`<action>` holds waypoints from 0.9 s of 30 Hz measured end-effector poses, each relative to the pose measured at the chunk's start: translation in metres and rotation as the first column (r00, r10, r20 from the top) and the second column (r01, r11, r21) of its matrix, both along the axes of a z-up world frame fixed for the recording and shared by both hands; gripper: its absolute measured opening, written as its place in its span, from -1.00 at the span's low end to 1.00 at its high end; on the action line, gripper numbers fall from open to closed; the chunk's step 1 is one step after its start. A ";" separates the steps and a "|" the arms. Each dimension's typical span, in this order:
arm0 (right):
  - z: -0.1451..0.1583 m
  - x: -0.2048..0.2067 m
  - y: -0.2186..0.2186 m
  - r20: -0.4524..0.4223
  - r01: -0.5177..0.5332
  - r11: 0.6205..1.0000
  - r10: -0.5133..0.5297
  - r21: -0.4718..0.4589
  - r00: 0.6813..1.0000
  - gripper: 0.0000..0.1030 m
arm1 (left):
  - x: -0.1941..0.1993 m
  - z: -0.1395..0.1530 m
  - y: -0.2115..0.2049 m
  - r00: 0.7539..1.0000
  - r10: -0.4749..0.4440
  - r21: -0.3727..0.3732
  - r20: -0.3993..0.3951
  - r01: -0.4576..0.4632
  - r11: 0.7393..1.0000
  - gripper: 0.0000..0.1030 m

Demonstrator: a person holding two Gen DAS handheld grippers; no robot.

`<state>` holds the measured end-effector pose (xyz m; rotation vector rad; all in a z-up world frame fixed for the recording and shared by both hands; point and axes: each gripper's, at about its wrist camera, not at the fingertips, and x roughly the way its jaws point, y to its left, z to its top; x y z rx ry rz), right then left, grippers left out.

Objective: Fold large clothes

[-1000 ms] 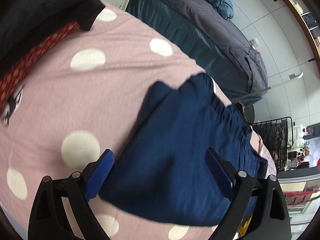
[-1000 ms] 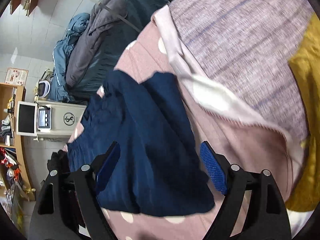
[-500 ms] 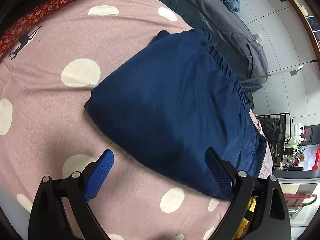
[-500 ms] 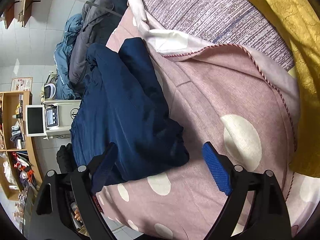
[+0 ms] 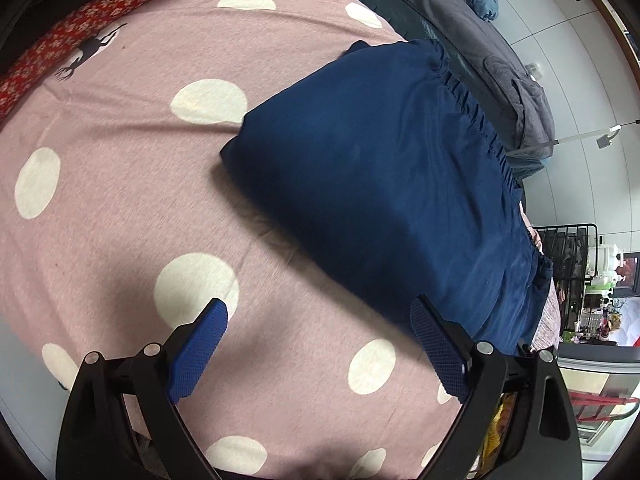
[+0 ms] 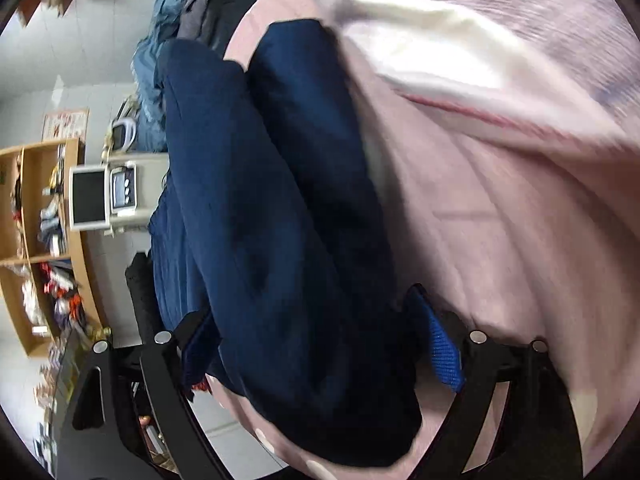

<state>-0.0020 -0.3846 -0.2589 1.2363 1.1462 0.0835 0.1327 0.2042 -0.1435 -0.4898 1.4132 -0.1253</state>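
Note:
A folded navy blue garment [image 5: 384,184] with a gathered elastic waistband lies on a pink blanket with white polka dots [image 5: 120,208]. My left gripper [image 5: 316,344] is open and empty, hovering above the blanket just short of the garment's near edge. In the right wrist view the same navy garment [image 6: 272,220] fills the middle, and my right gripper [image 6: 320,344] is open with its blue pads on either side of the garment's folded end. The view is blurred, and I cannot tell whether the pads touch the cloth.
A red patterned cloth strip [image 5: 80,28] lies at the blanket's far left edge. A dark grey duvet [image 5: 488,52] covers a bed beyond. A wooden shelf [image 6: 44,240] and a white machine [image 6: 108,192] stand by the wall. A striped lilac cloth [image 6: 520,8] lies to the right.
My left gripper has drawn back from the garment, now above bare blanket. My right gripper has moved forward so that the garment's end lies between its open jaws.

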 end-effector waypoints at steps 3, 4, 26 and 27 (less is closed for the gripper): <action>-0.006 0.030 0.000 0.007 -0.058 0.998 0.058 0.003 0.998 0.81 | -0.006 -0.001 0.003 1.000 0.018 0.018 -0.012 -0.018 1.000 0.76; -0.007 0.042 0.002 0.012 -0.080 0.997 0.080 0.006 0.997 0.87 | -0.008 -0.001 0.004 1.000 0.022 0.022 -0.012 -0.022 1.000 0.76; 0.000 0.073 0.012 -0.005 -0.132 0.988 0.132 -0.079 0.991 0.89 | 0.140 -0.002 -0.009 0.953 -0.300 0.017 0.043 0.299 0.954 0.87; 0.000 0.072 0.013 -0.006 -0.125 0.989 0.125 -0.084 0.992 0.89 | 0.152 -0.012 -0.009 0.949 -0.313 0.015 0.041 0.312 0.950 0.87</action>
